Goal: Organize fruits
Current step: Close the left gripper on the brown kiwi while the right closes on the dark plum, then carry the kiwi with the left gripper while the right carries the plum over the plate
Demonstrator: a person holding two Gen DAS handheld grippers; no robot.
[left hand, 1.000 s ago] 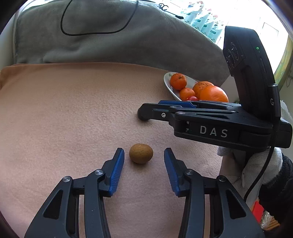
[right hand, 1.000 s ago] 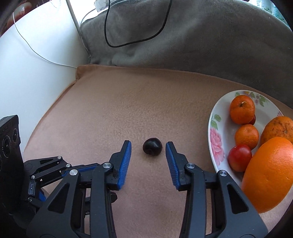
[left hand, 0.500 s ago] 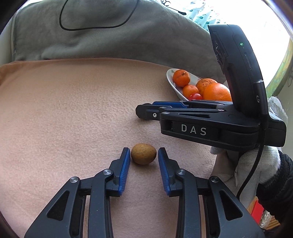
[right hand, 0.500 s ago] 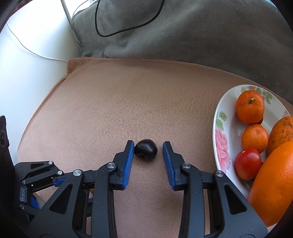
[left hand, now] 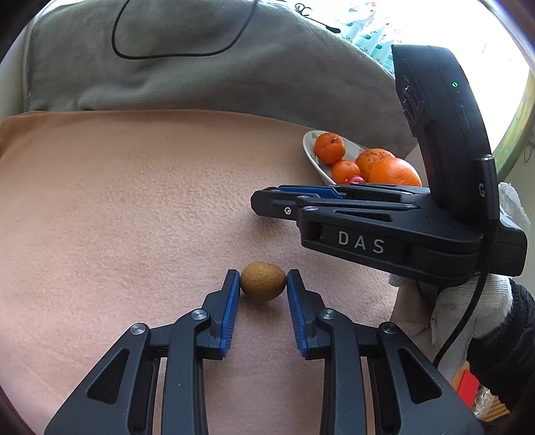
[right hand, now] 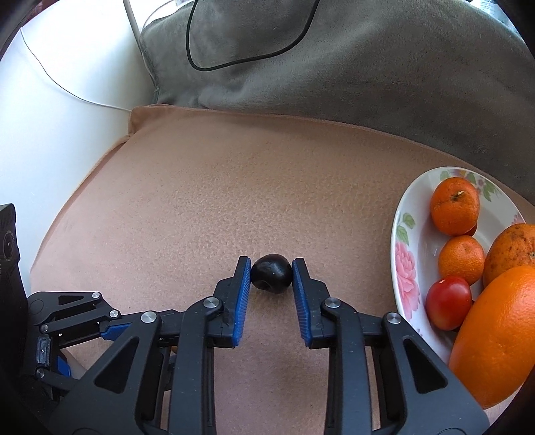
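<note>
I am working in a home, seemingly a living room; a peach fleece blanket (right hand: 234,187) covers a soft seat; a grey cushion (right hand: 367,60) with a black cable (right hand: 240,57) lies behind; a floral china plate (right hand: 406,267) holds oranges (right hand: 498,338) and a tomato (right hand: 449,301); daylight floods a window (left hand: 468,26).

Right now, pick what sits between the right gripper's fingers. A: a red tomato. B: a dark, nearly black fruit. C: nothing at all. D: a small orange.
B: the right gripper has its blue fingers pressed on both sides of the dark fruit, which lies on the tan cloth, apart from the plate.
</note>
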